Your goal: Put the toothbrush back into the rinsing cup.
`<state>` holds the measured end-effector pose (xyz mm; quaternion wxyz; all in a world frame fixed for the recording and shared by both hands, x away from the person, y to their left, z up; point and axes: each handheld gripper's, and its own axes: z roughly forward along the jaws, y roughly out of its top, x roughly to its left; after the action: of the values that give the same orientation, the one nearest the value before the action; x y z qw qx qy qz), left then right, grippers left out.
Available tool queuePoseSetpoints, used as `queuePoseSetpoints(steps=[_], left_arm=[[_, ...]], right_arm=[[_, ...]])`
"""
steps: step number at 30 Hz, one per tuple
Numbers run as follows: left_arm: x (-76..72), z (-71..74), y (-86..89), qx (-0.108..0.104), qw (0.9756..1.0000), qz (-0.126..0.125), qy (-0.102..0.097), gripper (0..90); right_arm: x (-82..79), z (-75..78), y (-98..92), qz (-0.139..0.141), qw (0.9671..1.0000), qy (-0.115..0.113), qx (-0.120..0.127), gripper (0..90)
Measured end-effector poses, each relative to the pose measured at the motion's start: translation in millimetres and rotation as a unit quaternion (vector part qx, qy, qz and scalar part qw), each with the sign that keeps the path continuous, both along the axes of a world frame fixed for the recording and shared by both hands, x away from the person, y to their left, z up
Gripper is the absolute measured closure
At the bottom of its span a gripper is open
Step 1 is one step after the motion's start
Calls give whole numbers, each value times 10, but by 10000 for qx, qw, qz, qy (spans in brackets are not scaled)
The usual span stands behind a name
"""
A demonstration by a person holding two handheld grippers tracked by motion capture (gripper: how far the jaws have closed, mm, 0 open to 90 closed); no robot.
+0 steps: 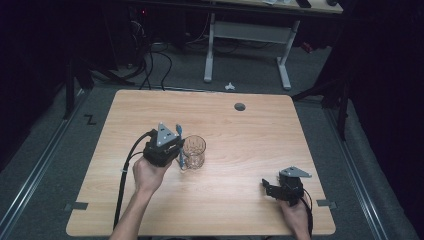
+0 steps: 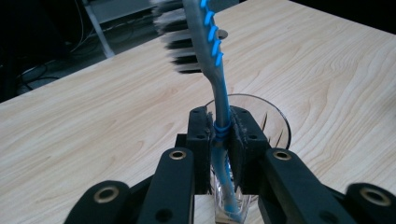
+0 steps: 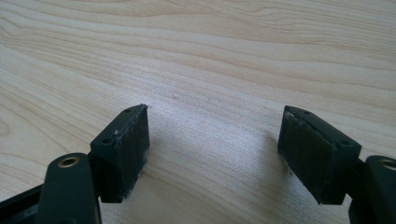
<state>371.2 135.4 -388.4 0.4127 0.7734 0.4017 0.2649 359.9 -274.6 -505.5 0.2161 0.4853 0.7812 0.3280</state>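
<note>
The left gripper pinches a blue toothbrush by its handle, bristles up, the lower end inside a clear glass near mid-table; the right gripper rests near the front right edge, jaws spread with nothing between them

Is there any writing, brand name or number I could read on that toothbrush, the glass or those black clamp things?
None can be read: the toothbrush shows blue ridges but no lettering, the glass is plain, and the left gripper, right gripper and table carry no legible marks.
</note>
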Motion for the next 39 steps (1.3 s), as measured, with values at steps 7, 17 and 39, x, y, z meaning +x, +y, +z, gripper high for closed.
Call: queuePoseSetpoints(steps=[7, 17, 39], left_arm=[[-23, -55, 11, -49, 10000, 8, 42, 794], [-50, -116, 19, -67, 9999, 7, 95, 794], [-74, -202, 6, 51, 9999, 34, 89, 796]], right_arm=[[0, 0, 0, 0, 10000, 0, 2, 251], [0, 0, 1, -1, 10000, 1, 2, 250], [0, 0, 0, 0, 10000, -1, 1, 250]])
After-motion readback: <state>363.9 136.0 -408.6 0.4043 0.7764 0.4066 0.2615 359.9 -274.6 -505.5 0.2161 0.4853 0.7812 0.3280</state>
